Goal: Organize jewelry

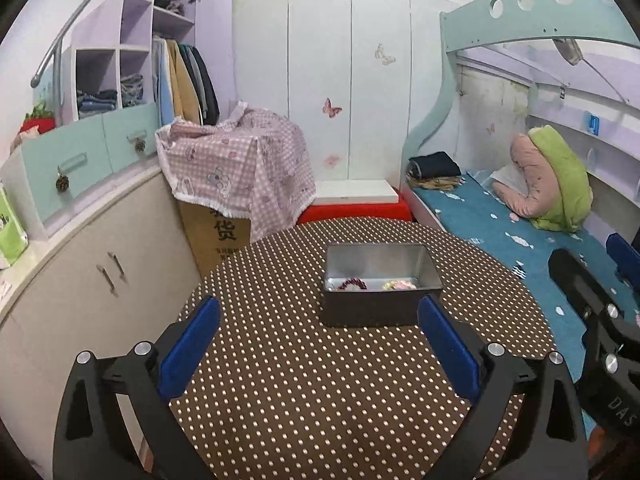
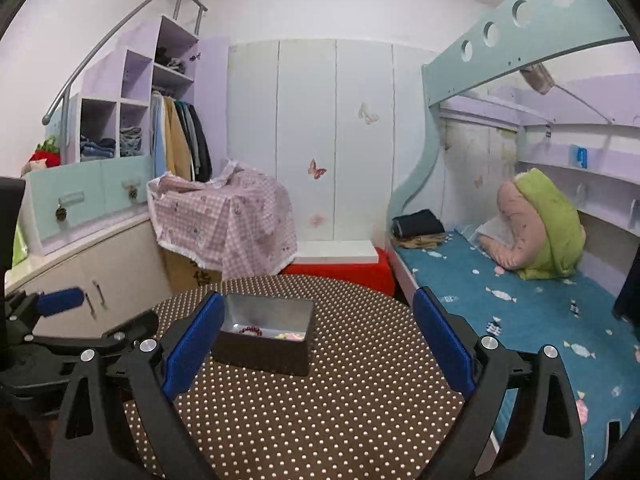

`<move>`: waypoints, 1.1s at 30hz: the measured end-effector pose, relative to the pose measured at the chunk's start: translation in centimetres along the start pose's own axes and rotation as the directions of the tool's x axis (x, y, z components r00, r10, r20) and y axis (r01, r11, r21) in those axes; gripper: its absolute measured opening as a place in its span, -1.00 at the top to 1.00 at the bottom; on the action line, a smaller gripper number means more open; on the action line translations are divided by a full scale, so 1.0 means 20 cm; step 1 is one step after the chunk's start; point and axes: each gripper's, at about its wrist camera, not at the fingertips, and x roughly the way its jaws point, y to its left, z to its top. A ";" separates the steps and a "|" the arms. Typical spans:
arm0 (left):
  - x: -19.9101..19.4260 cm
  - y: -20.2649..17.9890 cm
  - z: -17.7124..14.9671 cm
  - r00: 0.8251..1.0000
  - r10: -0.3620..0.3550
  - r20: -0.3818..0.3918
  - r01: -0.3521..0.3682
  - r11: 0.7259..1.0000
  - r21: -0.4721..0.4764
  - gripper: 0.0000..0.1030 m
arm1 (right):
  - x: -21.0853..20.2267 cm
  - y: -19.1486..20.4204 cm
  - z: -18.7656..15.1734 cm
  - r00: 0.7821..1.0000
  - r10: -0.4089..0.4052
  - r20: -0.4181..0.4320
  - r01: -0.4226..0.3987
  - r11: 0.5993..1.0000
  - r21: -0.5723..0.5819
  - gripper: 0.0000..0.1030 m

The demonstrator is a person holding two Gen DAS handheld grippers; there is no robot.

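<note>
A dark metal tin point(image 1: 374, 310) with a shiny inside stands on the round brown polka-dot table point(image 1: 304, 400). In it lie a dark red bead bracelet point(image 1: 352, 285) and a pale pink and yellow piece point(image 1: 400, 285). My left gripper point(image 1: 320, 344) is open and empty, held above the table just in front of the tin. In the right wrist view the tin point(image 2: 264, 354) sits left of centre with the bracelet point(image 2: 251, 331) and pale piece point(image 2: 291, 336) inside. My right gripper point(image 2: 320, 344) is open and empty, to the right of the tin.
A bed with a teal sheet point(image 2: 520, 320) lies right of the table. A cardboard box under a pink checked cloth point(image 1: 240, 168) and a red stool point(image 1: 356, 210) stand behind it. Cream cabinets point(image 1: 88, 272) run along the left.
</note>
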 end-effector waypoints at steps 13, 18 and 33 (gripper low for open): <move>-0.02 -0.02 0.06 0.999 -0.026 -0.019 0.026 1.000 0.017 -0.87 | 0.04 -0.03 0.05 0.998 -0.035 -0.047 0.037 0.999 0.032 -0.80; -0.04 -0.03 0.05 1.000 -0.013 -0.008 0.014 1.000 0.028 -0.87 | 0.06 -0.04 0.04 0.998 -0.020 -0.062 0.023 0.998 0.052 -0.80; -0.06 -0.03 0.05 1.000 0.006 -0.024 -0.005 1.000 0.027 -0.87 | 0.04 -0.05 0.02 0.996 -0.019 -0.082 0.022 0.999 0.036 -0.80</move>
